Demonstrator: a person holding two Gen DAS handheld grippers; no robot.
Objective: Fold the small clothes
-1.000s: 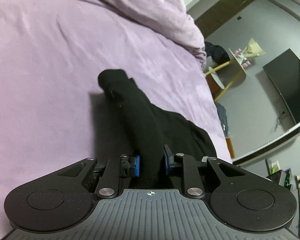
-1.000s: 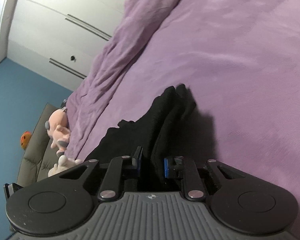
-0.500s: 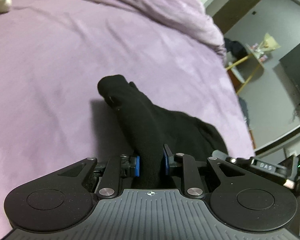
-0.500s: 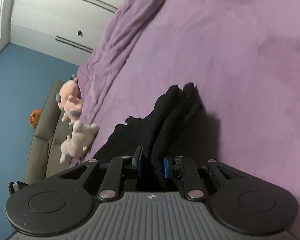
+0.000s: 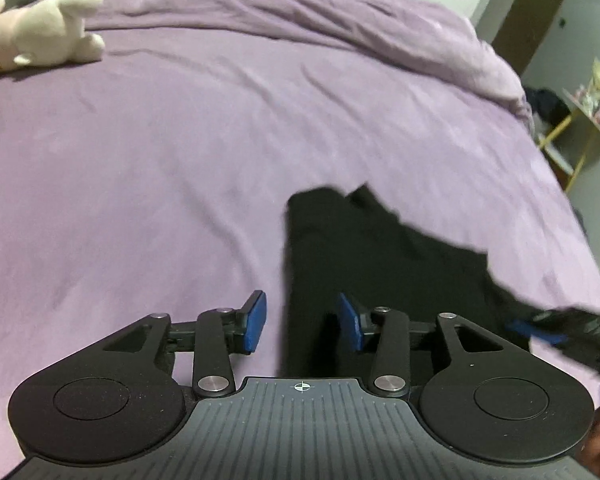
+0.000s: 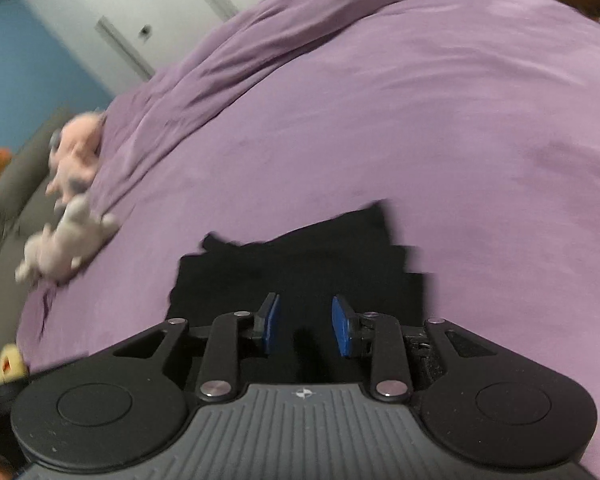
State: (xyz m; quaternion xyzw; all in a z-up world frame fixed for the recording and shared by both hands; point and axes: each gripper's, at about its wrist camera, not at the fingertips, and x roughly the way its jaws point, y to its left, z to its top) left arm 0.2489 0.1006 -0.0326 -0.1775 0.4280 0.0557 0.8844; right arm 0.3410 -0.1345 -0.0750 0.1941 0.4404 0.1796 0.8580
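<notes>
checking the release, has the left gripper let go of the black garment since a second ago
Yes. The left gripper was clamped on the black garment; its fingers now stand apart, and the garment lies flat on the purple bedspread.

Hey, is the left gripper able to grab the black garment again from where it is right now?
Probably yes. The left gripper has its jaws open, and the black garment lies flat on the purple bed right between and ahead of them, with nothing in between.
</notes>
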